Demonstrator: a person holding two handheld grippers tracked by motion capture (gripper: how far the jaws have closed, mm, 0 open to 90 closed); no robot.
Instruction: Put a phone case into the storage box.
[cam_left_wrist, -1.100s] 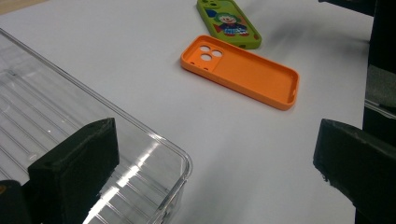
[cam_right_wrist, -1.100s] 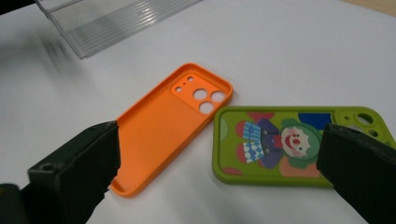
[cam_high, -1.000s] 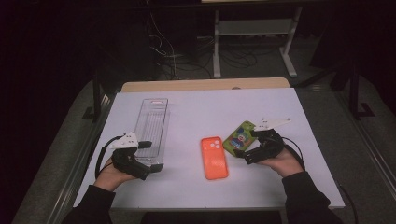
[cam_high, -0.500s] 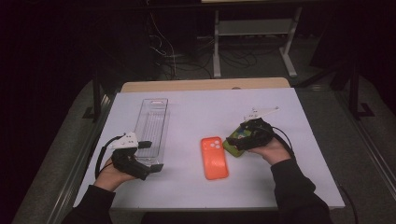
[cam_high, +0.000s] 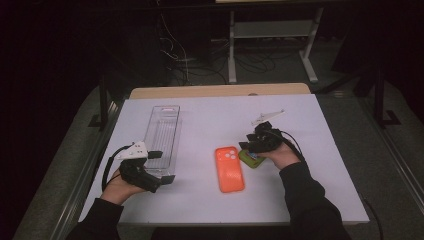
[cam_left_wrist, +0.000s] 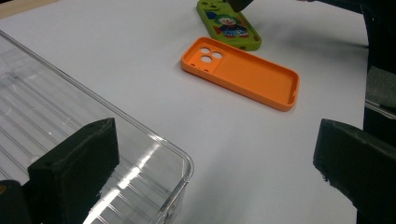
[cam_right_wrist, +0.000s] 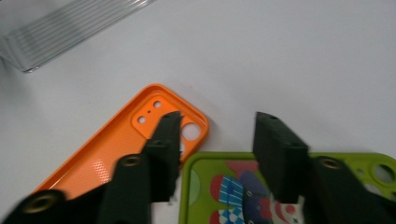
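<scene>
Green phone case (cam_right_wrist: 289, 196) lies flat on the table (cam_high: 200, 115), just right of the orange case (cam_high: 230, 168), long axis about 1 to 7 o'clock. Right gripper (cam_right_wrist: 217, 140) is over its end, jaws spread astride the corner, not pinching yet; it came from 3 o'clock over the last second. Left gripper (cam_high: 162, 166) idle, jaws spread, at the clear tray (cam_high: 162, 135).

Orange phone case (cam_high: 230, 168) lying open side up at 6 o'clock on white tabletop (cam_high: 210, 115), camera cutouts pointing to 12. Wooden strip (cam_high: 220, 91) along the 12 o'clock edge. Beyond it, tangled cables (cam_high: 190, 60) at 12 and white desk frame (cam_high: 270, 30) at 1.
</scene>
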